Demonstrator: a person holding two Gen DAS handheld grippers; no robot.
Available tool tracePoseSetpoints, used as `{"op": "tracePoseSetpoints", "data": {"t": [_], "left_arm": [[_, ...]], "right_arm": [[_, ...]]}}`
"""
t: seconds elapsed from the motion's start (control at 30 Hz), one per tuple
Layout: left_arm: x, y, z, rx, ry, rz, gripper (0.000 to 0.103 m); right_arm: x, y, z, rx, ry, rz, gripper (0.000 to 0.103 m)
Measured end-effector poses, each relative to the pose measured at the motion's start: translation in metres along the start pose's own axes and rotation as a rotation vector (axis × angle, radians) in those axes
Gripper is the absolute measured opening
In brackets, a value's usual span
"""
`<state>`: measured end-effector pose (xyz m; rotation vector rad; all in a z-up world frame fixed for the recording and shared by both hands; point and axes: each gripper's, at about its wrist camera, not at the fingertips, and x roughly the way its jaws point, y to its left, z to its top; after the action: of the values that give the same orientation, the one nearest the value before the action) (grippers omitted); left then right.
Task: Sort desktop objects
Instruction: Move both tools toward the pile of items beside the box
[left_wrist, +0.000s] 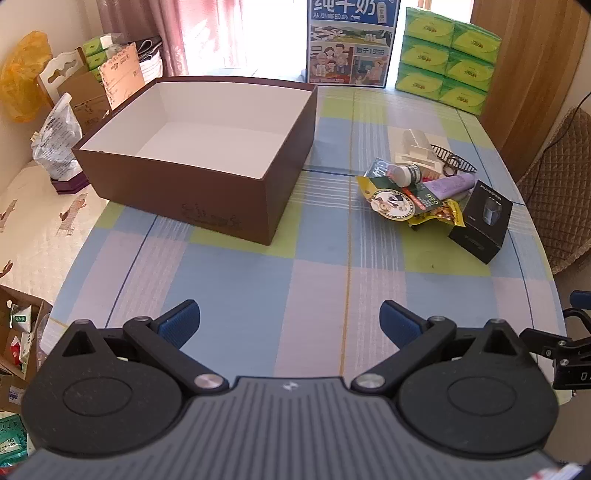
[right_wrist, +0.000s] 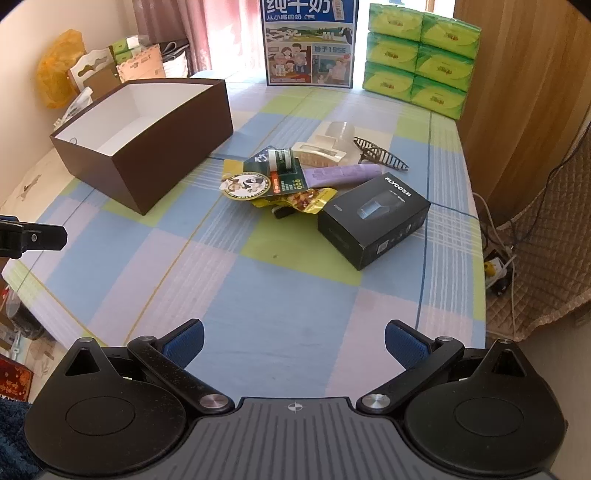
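Observation:
A brown box (left_wrist: 184, 199) (right_wrist: 173, 147) with a white inside stands open and empty on the checked tablecloth. To its right lies a small heap: a black shaver carton (left_wrist: 482, 221) (right_wrist: 373, 221), a purple tube (left_wrist: 448, 183) (right_wrist: 343, 173), yellow snack packets (left_wrist: 391, 203) (right_wrist: 295, 197), a small white jar (left_wrist: 406, 172) (right_wrist: 282, 157), a white holder (right_wrist: 325, 147) and a dark wire dish (left_wrist: 456, 158) (right_wrist: 380, 155). My left gripper (left_wrist: 290, 326) hovers open over the near cloth, nothing between its blue pads. My right gripper (right_wrist: 293, 345) is open too, short of the carton.
A milk poster (left_wrist: 351, 40) and stacked green tissue packs (left_wrist: 447, 55) stand at the table's far edge. Bags and cartons (left_wrist: 55, 103) crowd the left side. A quilted chair (right_wrist: 546, 258) and cables sit to the right.

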<state>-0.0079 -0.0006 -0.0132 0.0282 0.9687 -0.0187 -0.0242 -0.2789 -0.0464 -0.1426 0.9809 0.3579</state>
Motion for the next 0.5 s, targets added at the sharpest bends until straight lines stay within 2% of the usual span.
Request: {"op": "tracePoseSetpoints", "data": {"t": [0.5], "left_arm": [[0.0042, -0.0042, 0.0041, 0.004, 0.004, -0.012, 0.102]], "right_arm": [[0.0048, -0.0052, 0.0034, 0.005, 0.006, 0.0, 0.101]]}}
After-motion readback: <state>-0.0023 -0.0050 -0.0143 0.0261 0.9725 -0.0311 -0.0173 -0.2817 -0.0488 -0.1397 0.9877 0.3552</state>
